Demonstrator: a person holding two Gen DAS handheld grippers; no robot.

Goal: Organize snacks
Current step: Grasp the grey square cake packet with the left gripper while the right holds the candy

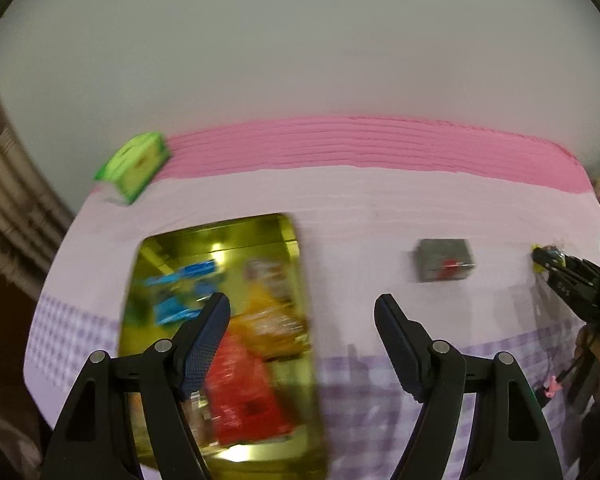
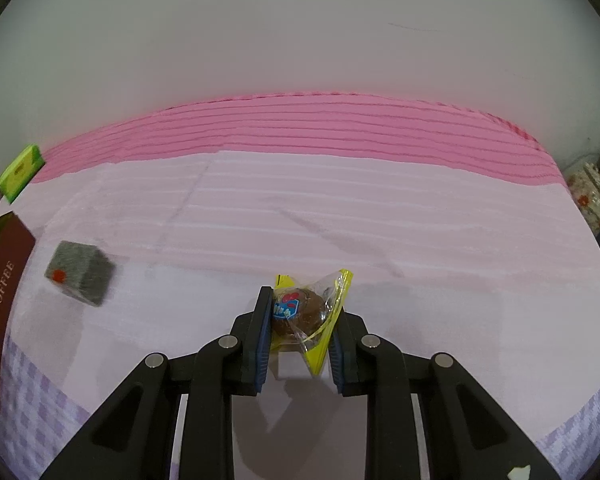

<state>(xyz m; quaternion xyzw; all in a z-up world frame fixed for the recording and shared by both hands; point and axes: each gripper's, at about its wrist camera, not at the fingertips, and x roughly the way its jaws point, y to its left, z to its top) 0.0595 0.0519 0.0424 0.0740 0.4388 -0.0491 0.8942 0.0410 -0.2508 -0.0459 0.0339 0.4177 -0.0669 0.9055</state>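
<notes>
My right gripper [image 2: 300,320] is shut on a yellow-edged clear packet with a brown round snack [image 2: 306,310], held just above the cloth. It shows far right in the left wrist view [image 1: 540,258]. My left gripper [image 1: 302,312] is open and empty, above the right edge of a gold tin box [image 1: 288,232] holding blue, orange and red snack packets. A grey cube snack with a red dot [image 1: 444,260] lies on the cloth between the box and my right gripper; it also shows in the right wrist view [image 2: 80,272].
A green box [image 1: 134,166] lies at the far left edge of the table, also in the right wrist view [image 2: 20,172]. A dark red "TOFFEE" box side [image 2: 0,304] stands at the left. The pink cloth [image 2: 340,208] ends at a white wall.
</notes>
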